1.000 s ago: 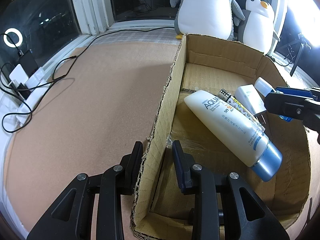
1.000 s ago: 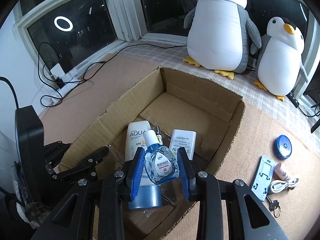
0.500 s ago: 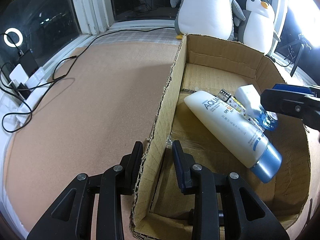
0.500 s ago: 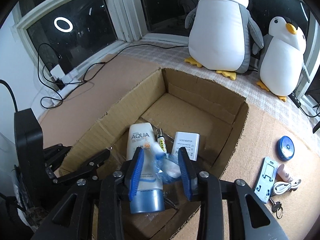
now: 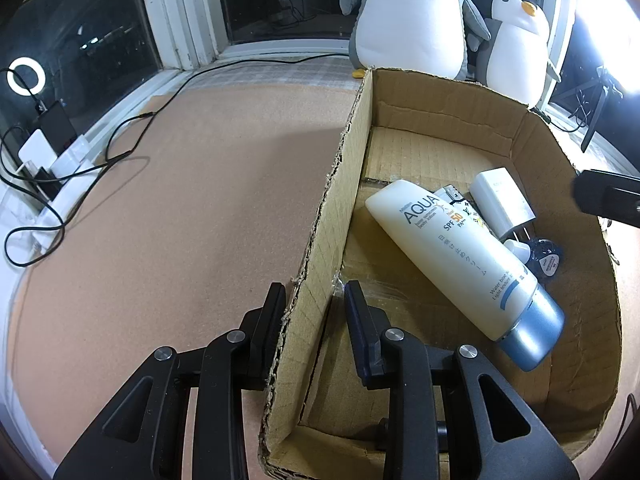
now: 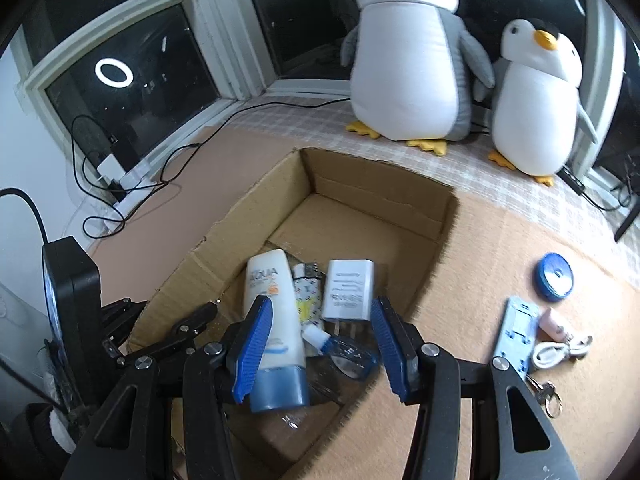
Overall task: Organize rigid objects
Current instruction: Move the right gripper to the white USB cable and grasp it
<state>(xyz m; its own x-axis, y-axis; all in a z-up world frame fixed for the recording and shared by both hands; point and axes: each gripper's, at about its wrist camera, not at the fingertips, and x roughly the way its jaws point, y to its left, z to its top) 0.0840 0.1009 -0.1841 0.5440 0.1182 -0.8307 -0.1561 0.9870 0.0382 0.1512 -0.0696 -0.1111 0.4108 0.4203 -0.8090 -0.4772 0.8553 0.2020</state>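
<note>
An open cardboard box [image 5: 352, 152] [image 6: 360, 184] sits on the brown mat. Inside lie a white AQUA sunscreen tube [image 5: 456, 256] [image 6: 272, 304], a white power adapter [image 5: 502, 200] [image 6: 348, 290], a small patterned item [image 5: 464, 210] and a small blue eye-drop bottle [image 5: 540, 256] [image 6: 344, 354]. My left gripper [image 5: 314, 312] straddles the box's left wall with its jaws close on it. My right gripper [image 6: 320, 344] is open wide above the box, the blue bottle lying below between its fingers.
Two plush penguins [image 6: 408, 60] [image 6: 536, 100] stand behind the box. Right of the box lie a round blue tin [image 6: 554, 276], a blue phone stand [image 6: 514, 332], a pink tube, a white cable [image 6: 560, 350] and keys [image 6: 546, 394]. Cables and chargers [image 5: 44, 156] lie at the far left.
My right gripper opened and let go of the blue bottle, which dropped into the box beside the adapter and tube. The left gripper has not moved.
</note>
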